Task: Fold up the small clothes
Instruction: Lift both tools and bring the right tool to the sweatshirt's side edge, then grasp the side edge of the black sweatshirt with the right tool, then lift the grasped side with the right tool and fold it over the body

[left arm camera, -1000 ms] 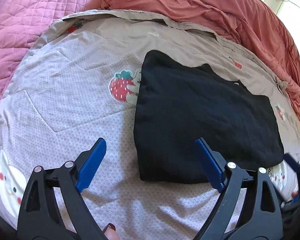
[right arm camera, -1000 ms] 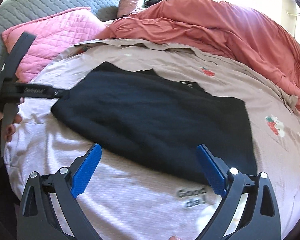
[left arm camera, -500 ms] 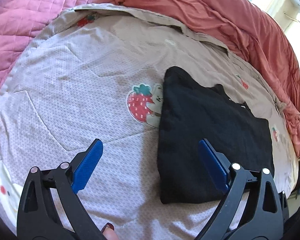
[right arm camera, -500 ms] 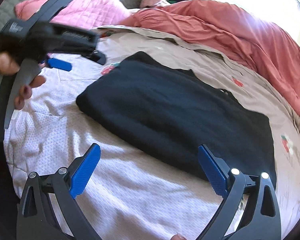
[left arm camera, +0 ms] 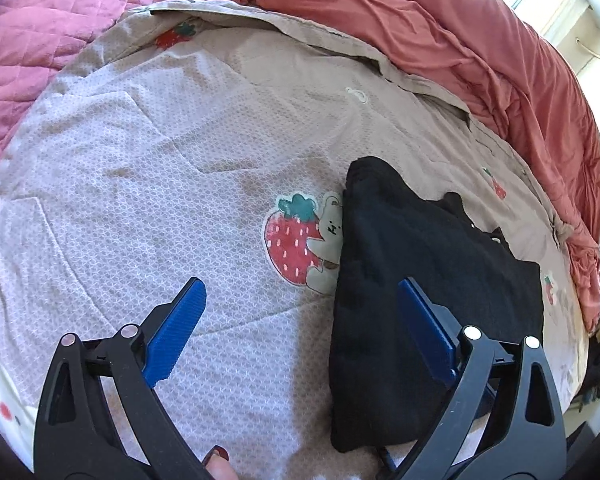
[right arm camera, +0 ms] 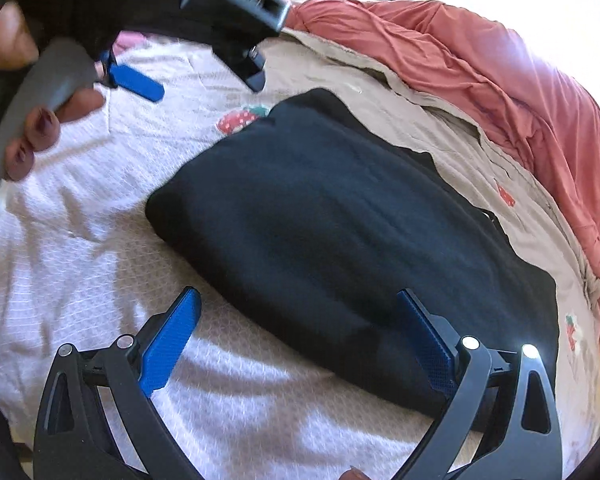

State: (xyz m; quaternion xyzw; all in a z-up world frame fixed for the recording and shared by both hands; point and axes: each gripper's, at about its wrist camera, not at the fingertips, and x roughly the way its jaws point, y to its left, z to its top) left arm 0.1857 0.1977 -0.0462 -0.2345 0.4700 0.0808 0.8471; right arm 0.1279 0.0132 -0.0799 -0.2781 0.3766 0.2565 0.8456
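Right gripper [right arm camera: 296,344] nearest, jaws spread wide, empty, poised over the near edge of the black garment [right arm camera: 340,232]. Left gripper [left arm camera: 300,324] likewise spread and empty, garment's left short edge just under its right jaw (most of the cloth lies off to the right). Already folded into a rectangle, long axis running left to right. Beyond: strawberry-print blanket [left arm camera: 160,168] on the bed, coral duvet [left arm camera: 480,48], pink pillow [left arm camera: 40,20].

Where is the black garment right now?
The black garment lies folded flat on the strawberry-print bedspread, at the right of the left wrist view, its edge beside the big strawberry print. In the right wrist view it fills the center.
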